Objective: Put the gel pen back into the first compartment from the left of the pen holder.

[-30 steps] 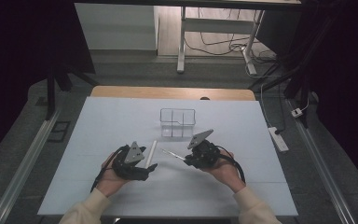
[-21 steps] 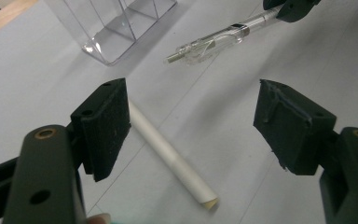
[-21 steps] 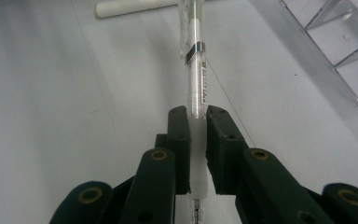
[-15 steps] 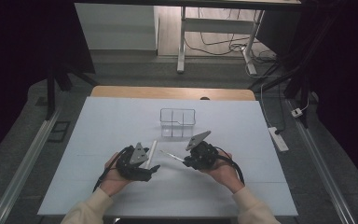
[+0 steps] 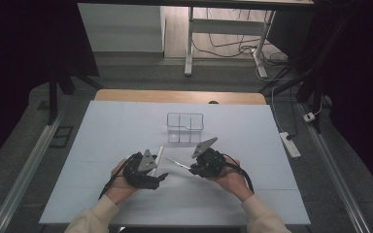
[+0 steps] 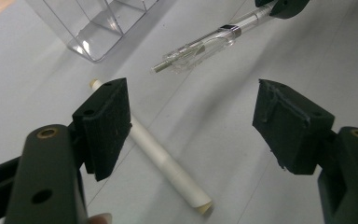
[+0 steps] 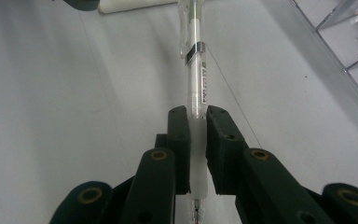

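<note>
a clear pen [image 7: 196,70] is held clamped between the pads of the right hand-held gripper [image 7: 196,140], gripped at its frosted sleeve and lifted off the tabletop [image 5: 102,126], with its clip end pointed toward the left hand-held gripper [image 6: 191,121]. the left hand-held gripper is seen released, its jaws spread wide with nothing between them, hovering just above a white capped tube [image 6: 156,156] that lies flat on the tabletop. the clear divided organizer [image 5: 185,127] stands near, beyond both tools, and appears to hold nothing, though its far compartments are hard to judge through the transparent walls. so the pickup of the pen is judged done; what seems left is either the passing or capping of the pen with the white piece, and the placing of the things into the organizer, none of which has been begun.
</note>
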A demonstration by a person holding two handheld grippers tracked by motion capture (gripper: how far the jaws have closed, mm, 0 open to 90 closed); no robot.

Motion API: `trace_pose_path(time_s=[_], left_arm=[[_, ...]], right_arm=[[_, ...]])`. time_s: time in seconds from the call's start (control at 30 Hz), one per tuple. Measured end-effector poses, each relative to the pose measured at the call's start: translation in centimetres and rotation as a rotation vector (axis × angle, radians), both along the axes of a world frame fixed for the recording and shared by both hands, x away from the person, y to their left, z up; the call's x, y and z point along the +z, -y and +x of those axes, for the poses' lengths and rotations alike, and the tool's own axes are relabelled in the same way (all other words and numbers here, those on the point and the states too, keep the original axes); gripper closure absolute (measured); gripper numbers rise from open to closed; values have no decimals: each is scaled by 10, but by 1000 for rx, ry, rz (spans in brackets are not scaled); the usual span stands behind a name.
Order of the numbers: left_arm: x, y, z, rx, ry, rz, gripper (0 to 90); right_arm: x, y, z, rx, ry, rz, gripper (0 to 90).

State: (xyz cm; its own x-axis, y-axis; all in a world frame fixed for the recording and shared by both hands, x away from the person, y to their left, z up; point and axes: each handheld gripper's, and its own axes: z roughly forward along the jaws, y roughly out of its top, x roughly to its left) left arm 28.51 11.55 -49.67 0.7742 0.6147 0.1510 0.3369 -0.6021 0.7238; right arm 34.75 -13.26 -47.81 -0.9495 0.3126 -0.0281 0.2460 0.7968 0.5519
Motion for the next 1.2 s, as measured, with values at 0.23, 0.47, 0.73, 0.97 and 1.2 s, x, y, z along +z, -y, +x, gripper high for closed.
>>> trace_pose_path(time_s=[0.23,0.47,0.73,0.97,1.2], left_arm=[[-3,3,0,-12,-6,13,282],[-5,5,0,-24,-12,37,291],[-7,8,0,-21,-14,63,290],[-7,7,0,-20,-19,58,292],[-8,8,0,-22,-22,57,293]], right_arm=[[0,-1,-1,5,0,2,796],[-2,-2,-1,8,1,-6,796],[-6,-6,-3,21,-6,-16,796],[-6,-8,-3,40,5,-18,796],[-6,-8,-4,28,1,-15,796]])
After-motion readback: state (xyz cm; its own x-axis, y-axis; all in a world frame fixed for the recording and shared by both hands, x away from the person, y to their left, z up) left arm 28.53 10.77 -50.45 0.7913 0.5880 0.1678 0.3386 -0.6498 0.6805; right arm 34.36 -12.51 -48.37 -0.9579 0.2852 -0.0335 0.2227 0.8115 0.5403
